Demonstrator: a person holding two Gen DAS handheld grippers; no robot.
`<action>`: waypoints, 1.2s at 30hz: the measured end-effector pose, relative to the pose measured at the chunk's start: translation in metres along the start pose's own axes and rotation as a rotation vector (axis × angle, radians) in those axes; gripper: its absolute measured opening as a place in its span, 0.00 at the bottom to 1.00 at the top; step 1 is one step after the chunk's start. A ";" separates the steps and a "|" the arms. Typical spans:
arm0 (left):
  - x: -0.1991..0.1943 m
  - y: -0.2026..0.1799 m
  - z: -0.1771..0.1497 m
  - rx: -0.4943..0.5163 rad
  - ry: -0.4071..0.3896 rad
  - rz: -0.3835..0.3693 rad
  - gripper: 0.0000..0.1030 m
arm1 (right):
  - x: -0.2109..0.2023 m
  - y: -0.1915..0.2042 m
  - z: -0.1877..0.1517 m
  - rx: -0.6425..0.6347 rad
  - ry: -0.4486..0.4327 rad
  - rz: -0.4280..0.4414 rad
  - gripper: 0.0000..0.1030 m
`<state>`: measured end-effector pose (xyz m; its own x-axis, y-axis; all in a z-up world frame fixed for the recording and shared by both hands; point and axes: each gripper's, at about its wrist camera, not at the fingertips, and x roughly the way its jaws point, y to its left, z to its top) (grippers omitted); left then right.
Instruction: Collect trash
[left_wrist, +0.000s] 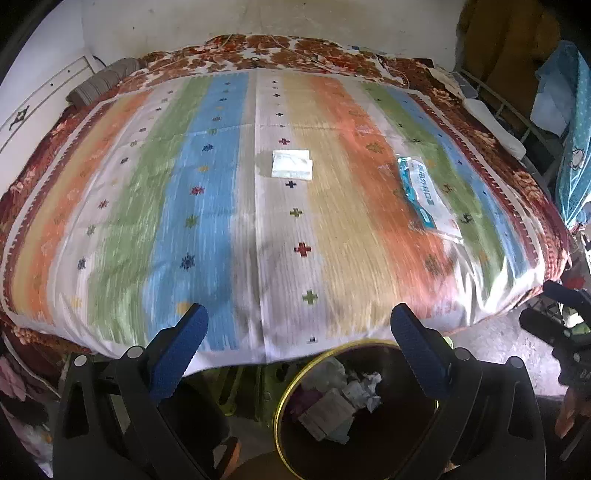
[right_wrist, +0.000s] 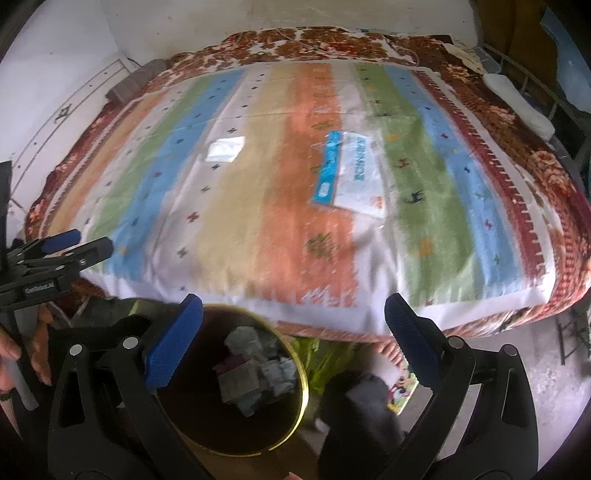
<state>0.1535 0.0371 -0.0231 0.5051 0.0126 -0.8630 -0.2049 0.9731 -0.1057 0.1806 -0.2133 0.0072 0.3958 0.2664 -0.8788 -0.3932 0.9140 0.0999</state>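
Observation:
A dark trash bin (left_wrist: 284, 395) (right_wrist: 301, 391) with a gold rim stands on the floor at the foot of the bed, holding several crumpled papers and wrappers. On the striped bedspread (left_wrist: 221, 221) (right_wrist: 240, 229) lie a small white folded packet (left_wrist: 291, 165) (right_wrist: 226, 149) and a larger white-and-blue plastic wrapper (left_wrist: 424, 192) (right_wrist: 351, 170). My left gripper (left_wrist: 299, 325) is open and empty, above the bed's near edge and the bin. My right gripper (right_wrist: 293, 314) is open and empty too, over the bin's far rim. The left gripper (right_wrist: 59, 251) shows at the left of the right wrist view.
A floral blanket (left_wrist: 491, 147) borders the bedspread. A grey rolled cloth (left_wrist: 103, 79) lies at the far left of the bed. A metal rail (left_wrist: 517, 122) and blue fabric (left_wrist: 572, 129) stand on the right. A person's hand (right_wrist: 37, 347) holds the left gripper's handle.

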 end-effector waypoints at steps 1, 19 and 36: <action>0.003 0.000 0.004 -0.001 -0.001 0.004 0.94 | 0.002 -0.003 0.004 0.005 0.002 -0.005 0.91; 0.068 0.016 0.068 0.000 0.009 0.043 0.94 | 0.062 -0.046 0.047 0.041 0.052 -0.041 0.91; 0.133 0.033 0.104 -0.056 0.057 -0.003 0.94 | 0.124 -0.089 0.076 0.194 0.106 -0.008 0.90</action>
<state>0.3010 0.0945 -0.0904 0.4575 -0.0046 -0.8892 -0.2507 0.9588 -0.1339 0.3273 -0.2385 -0.0755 0.3050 0.2345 -0.9230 -0.2191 0.9605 0.1717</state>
